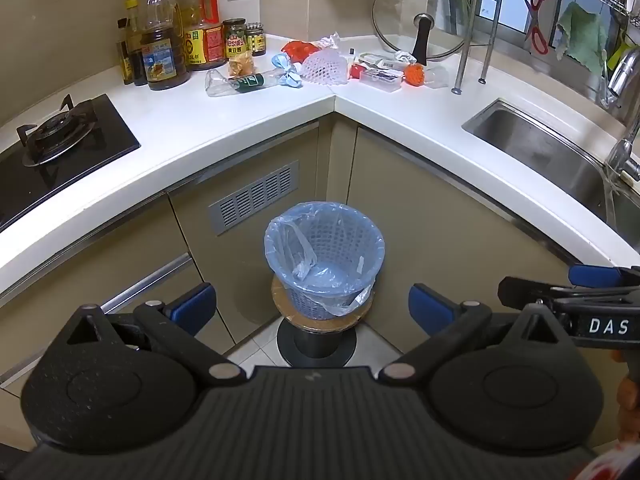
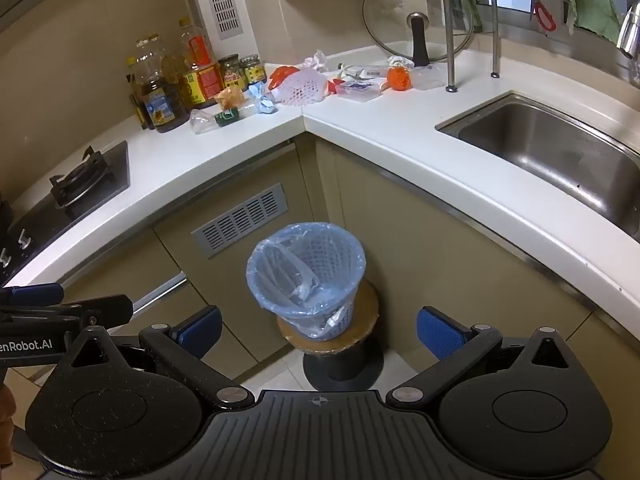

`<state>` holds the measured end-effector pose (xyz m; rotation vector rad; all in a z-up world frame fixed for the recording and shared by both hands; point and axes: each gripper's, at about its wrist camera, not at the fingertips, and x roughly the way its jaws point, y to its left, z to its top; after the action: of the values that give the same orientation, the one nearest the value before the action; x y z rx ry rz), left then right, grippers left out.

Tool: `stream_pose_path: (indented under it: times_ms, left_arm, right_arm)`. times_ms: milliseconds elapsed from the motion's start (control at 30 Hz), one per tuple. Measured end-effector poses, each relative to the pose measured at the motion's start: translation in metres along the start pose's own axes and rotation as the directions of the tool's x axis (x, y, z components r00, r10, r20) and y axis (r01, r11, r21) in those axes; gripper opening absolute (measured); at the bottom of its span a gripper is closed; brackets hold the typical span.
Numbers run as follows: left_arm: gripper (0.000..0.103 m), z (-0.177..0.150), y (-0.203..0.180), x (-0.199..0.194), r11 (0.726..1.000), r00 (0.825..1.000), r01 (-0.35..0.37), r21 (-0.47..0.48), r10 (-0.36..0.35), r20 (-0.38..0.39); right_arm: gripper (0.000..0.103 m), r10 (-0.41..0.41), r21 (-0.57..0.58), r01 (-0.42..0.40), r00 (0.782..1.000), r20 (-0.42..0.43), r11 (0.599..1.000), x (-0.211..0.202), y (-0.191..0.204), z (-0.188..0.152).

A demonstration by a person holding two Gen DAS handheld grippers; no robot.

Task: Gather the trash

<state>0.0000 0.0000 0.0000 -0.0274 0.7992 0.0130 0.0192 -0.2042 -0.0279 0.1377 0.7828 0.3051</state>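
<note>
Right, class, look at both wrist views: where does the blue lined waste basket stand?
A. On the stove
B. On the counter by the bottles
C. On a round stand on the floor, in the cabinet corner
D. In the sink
C: the waste basket sits on a round stand below the counter.

Sink cut off by the right edge in both wrist views; faucet only partly in frame. Gas hob cropped at the left edge. Labels on oil bottles and jars too small to read. Lower half of bin hidden behind its own rim. Right gripper seen side-on at the edge, mostly out of frame.
</note>
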Motion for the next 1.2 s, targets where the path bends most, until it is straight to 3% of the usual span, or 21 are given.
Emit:
stream_pose_path:
  times_ms: [1200]
  left_arm:
    - [0.102,0.0007,-0.0033,-0.0028,1.000,1.000,-0.005,-0.008,0.005,0.007]
  right_arm:
    - [0.103,-0.003,-0.015,0.003,1.000,0.004,1.000,-0.0044,-0.0026,0.0031]
